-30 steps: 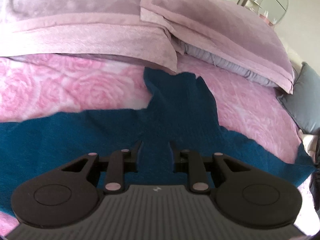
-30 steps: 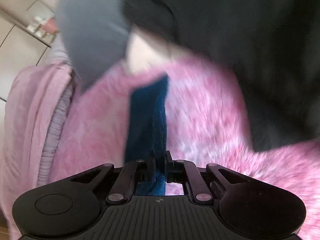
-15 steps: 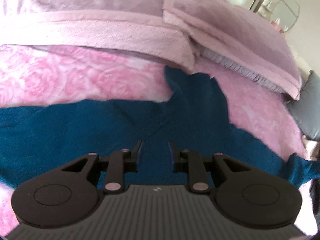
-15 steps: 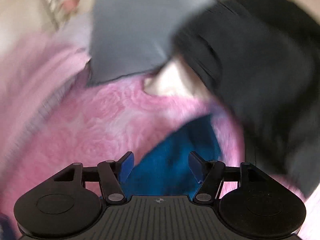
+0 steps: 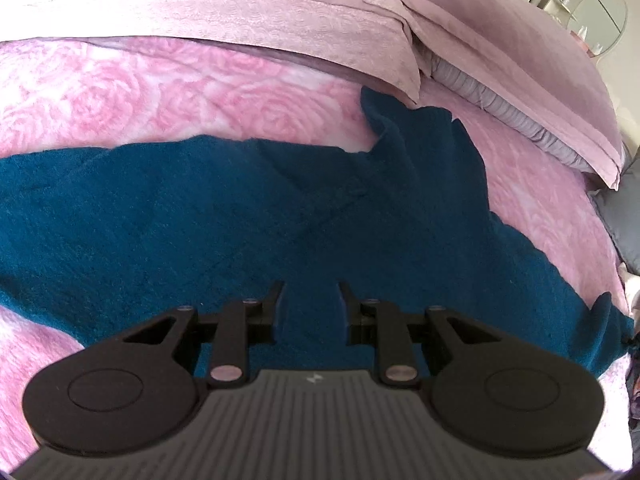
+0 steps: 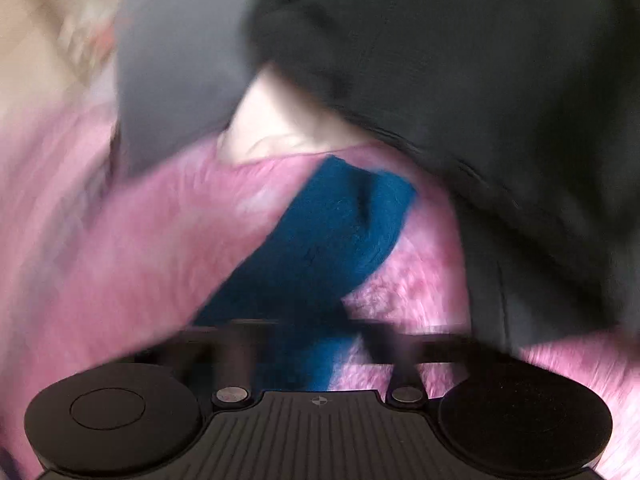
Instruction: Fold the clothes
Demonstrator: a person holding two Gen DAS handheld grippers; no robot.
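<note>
Lying flat on the pink rose-patterned bedspread (image 5: 168, 92), the teal fleecy knit garment (image 5: 224, 216) runs its long axis left to right, one sleeve (image 6: 340, 220) trailing far right toward the dark grey clothing pile (image 6: 500, 100). The right gripper (image 6: 316, 332) is nearer that sleeve, its blurred jaws pressed together, apparently on the sleeve fabric. The left gripper (image 5: 310, 300) hovers over the garment's body, jaws slightly apart, pinching nothing visible.

Teal sweater (image 5: 240, 220), pink rose-patterned bedspread (image 5: 160, 96), mauve pillows (image 5: 500, 52), grey cushion (image 6: 176, 52)
</note>
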